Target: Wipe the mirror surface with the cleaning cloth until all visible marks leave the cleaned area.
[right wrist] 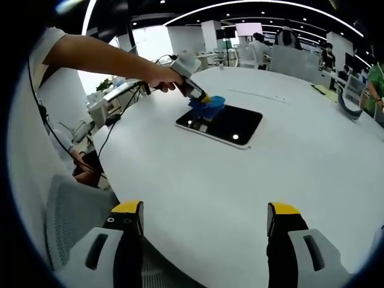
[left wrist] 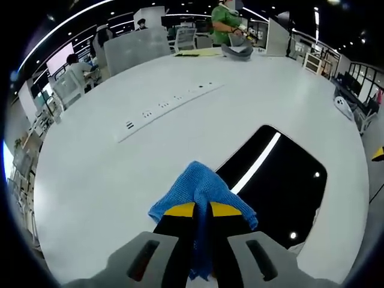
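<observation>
Pinching the blue cloth (left wrist: 201,192) at lower centre, the left gripper (left wrist: 202,211) meets the mirror (left wrist: 282,192); the right gripper (right wrist: 204,219) stands spread.

The blue cloth (left wrist: 201,189) is looking like rough knitted fabric; the mirror (left wrist: 282,186) is shining glossy; the white surface (left wrist: 108,180) is appearing smooth, matt.

Your worktop (left wrist: 108,174) was a big round white one. The mirror (left wrist: 282,186) lay flat on it, dark glass reflecting ceiling lights, a little in from the near rim. A long flush strip of power sockets (left wrist: 168,108) ran across the middle. At the far edge sat yellow papers (left wrist: 201,53).
</observation>
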`<state>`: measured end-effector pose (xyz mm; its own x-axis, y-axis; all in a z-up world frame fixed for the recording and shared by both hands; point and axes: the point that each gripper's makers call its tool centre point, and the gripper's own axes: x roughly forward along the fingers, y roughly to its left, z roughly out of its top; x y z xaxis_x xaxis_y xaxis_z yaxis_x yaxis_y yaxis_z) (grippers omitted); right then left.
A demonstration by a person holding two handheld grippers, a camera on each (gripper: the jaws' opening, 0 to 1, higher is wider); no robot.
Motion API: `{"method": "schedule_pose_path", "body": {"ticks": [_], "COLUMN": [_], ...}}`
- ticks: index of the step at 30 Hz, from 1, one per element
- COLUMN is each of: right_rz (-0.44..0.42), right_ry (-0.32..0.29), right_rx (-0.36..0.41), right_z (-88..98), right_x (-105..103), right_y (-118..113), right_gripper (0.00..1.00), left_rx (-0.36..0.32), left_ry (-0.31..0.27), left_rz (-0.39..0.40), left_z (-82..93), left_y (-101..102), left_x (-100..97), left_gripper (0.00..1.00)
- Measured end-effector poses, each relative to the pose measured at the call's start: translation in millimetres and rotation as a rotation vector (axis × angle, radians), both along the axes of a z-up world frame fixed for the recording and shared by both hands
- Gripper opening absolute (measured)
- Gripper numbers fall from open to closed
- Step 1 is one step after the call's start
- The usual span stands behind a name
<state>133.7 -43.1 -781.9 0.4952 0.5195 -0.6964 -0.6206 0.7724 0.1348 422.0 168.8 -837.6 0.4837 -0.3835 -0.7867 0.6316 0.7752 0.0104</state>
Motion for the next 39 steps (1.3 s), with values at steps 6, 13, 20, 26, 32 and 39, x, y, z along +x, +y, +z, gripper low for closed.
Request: {"method": "schedule_pose_path", "body": {"ticks": [6, 13, 20, 26, 32, 39], "right_rz": [-0.003, -0.002, -0.001, -0.006, 0.0, 0.012], "right_ry": [0.001, 0.001, 0.008, -0.005, -0.012, -0.034], "right_rx": [0.0, 0.004, 0.003, 0.004, 0.003, 0.005], "right_z": [-1.5, -1.1, -2.3, 0.1, 2.3, 6.7], "right_x": [-1.1, -0.3, -1.4, 1.1, 3.6, 6.4], "right_y": [-2.7, -1.6, -3.3, -5.2, -4.7, -1.8], "right_gripper": [0.84, 0.84, 0.84, 0.84, 0.84, 0.85], "left_rx": [-0.01, -0.012, -0.011, -0.016, -0.02, -0.034], "left_ry": [0.005, 0.017, 0.012, 0.008, 0.009, 0.016], "left_rz": [0.013, 0.015, 0.014, 0.018, 0.015, 0.004], "left_z": [-0.1, -0.2, 0.0, 0.1, 0.1, 0.4], "left_y": [0.4, -1.5, -3.5, -5.5, -7.8, -10.6], "left_x": [-0.6, -0.7, -2.0, -5.3, -9.3, -18.1], "left_gripper": [0.06, 0.06, 0.06, 0.05, 0.05, 0.05]}}
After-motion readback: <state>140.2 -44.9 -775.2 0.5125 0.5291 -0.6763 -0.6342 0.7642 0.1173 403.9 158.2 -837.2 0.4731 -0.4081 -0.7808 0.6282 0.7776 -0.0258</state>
